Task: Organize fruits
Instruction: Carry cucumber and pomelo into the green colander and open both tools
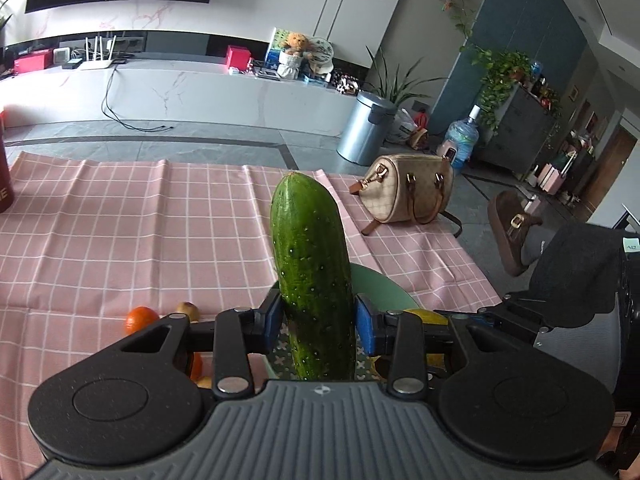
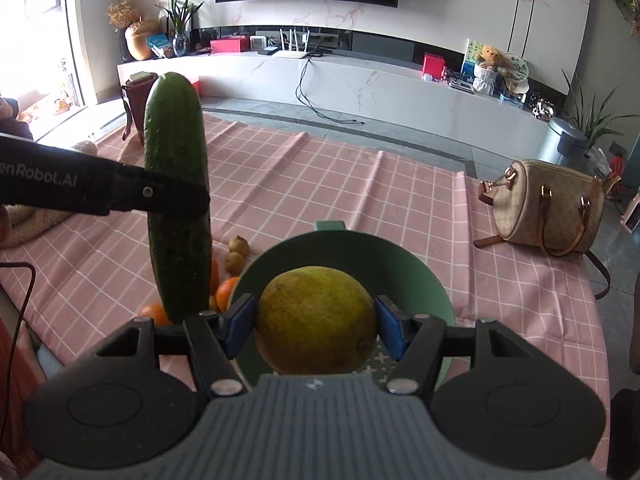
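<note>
My left gripper (image 1: 316,316) is shut on a long green cucumber (image 1: 310,264) and holds it upright above the table; the cucumber also shows in the right wrist view (image 2: 176,196) with the left gripper's finger across it. My right gripper (image 2: 316,322) is shut on a yellow-green round fruit (image 2: 316,320) and holds it over a green bowl (image 2: 420,272). The bowl's rim also shows in the left wrist view (image 1: 384,288). Oranges (image 2: 226,292) and small brown fruits (image 2: 236,254) lie on the pink checked cloth left of the bowl.
A beige handbag (image 2: 548,208) lies at the table's right side. A dark red container (image 2: 138,98) stands at the far left corner. The pink checked tablecloth (image 2: 360,192) covers the table. A metal bin (image 1: 366,128) stands on the floor beyond.
</note>
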`<state>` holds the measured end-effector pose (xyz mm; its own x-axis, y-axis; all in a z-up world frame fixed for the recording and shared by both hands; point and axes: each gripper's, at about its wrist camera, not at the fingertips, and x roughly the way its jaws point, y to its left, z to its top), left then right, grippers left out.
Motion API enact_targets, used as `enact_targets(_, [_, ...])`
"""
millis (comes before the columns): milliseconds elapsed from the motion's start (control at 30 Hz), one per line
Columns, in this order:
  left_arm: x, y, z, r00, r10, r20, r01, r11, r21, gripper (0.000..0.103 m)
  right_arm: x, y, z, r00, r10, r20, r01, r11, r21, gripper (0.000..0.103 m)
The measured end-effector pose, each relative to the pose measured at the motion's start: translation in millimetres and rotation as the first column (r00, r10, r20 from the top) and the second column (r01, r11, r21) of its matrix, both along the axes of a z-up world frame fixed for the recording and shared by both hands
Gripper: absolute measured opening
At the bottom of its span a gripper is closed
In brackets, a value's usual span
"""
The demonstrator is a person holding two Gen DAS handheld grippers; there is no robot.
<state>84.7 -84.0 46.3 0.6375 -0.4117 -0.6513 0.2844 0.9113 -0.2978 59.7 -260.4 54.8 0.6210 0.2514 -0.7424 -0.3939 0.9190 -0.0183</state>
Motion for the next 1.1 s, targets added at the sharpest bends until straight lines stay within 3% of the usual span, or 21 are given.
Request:
enact_targets(367, [29,-45,-44,0.985,-0.106,-0.139,0.123,0.985,0.123,0.043,43,-26,-50,0.977,0.086,-0.196,-0.104,0.991,-0.087,0.061])
enact_targets(600, [46,-57,-69,0.965,-0.144,-0.220,0.177,0.975,0.137,0.043,61,-21,-74,0.948,0.167,-0.269,-0.203,0.973,-0.110,0.061])
enact_targets(1000, [69,-60,-95,0.945,-0.166,-0.283,0.209,0.970,0.129,0.044,82,-12,-97,0.915,0.241,-0.325,-0.299,0.943,-0.145,0.061])
enact_targets(1100, [72,-64,-97,0.949,-0.164,-0.270,0.213,0.964,0.162,0.044,87,-13,-97,0.911,0.251,-0.327,-0.306,0.943,-0.131,0.062])
